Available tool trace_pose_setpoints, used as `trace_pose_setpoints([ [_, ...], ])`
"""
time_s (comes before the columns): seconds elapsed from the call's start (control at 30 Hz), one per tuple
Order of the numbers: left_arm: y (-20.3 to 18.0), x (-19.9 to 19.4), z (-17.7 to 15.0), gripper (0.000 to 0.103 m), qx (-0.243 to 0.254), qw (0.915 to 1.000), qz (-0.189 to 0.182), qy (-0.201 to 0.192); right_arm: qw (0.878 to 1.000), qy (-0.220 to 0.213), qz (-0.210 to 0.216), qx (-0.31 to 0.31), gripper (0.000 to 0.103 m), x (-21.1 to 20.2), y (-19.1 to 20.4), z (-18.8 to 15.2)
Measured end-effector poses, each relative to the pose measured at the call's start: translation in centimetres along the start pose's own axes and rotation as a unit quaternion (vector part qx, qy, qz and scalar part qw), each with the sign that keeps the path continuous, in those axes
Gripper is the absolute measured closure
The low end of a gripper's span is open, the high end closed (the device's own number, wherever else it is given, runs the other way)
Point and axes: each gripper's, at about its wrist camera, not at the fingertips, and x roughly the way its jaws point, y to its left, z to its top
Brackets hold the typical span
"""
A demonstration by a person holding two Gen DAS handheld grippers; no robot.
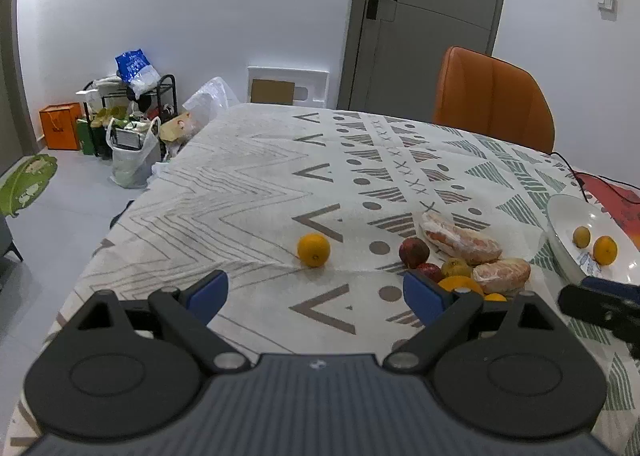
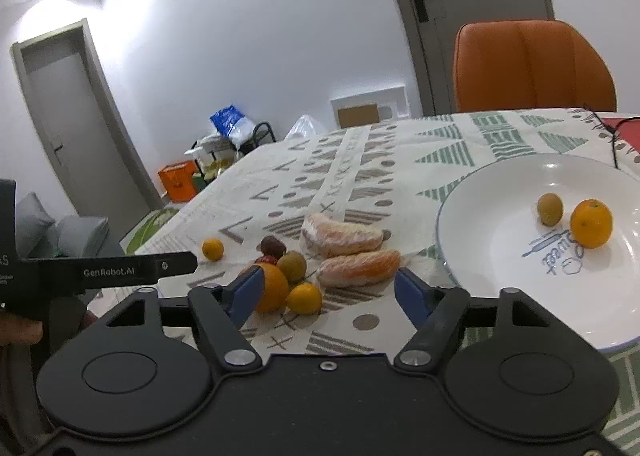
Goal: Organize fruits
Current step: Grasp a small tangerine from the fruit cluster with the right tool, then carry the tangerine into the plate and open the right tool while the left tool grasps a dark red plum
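Fruits: two sat in white plate [image 2: 472, 191]; pile [image 2: 304, 264] and lone orange [image 1: 314, 250] remained on tablecloth. My left gripper [image 1: 316, 294] and right gripper [image 2: 326, 290] were both apart, empty.

plate [image 1: 560, 223]: right part is cut off by the edge of left wrist view
large orange [image 1: 460, 283]: lower part hidden behind a blue finger [image 1: 424, 296]
plate writing [image 2: 560, 256]: upside down, hard to read
dark red fruits [image 2: 272, 246]: too small to tell the kind

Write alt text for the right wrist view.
Open right gripper hovers, empty, over a patterned tablecloth above a fruit cluster. A white plate to the right holds an orange and a small green fruit.
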Motion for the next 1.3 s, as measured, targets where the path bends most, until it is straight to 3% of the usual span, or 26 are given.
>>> trace_pose_setpoints([
  [0.13,0.1,0.2,-0.3,0.010,-0.004,1.0000,-0.003,0.003,1.000,0.015,0.007,-0.003,0.045,0.9,0.3,-0.1],
  [0.37,0.6,0.6,-0.5,0.010,-0.009,0.9999,-0.001,0.008,0.999,0.035,0.020,-0.009,0.049,2.6,0.8,-0.3],
  [0.67,1.4,1.3,-0.4,0.010,-0.021,0.9997,-0.006,0.011,0.998,0.053,0.024,-0.013,0.062,4.5,1.0,-0.3],
  [0.93,1.3,2.1,0.0,0.010,-0.024,0.9994,-0.021,0.013,0.997,0.064,0.029,-0.012,0.079,5.6,0.9,-0.4],
  [1.3,-0.3,2.9,0.3,0.010,-0.009,0.9992,-0.039,0.007,0.998,0.054,0.017,-0.004,0.081,4.3,0.2,0.0],
])
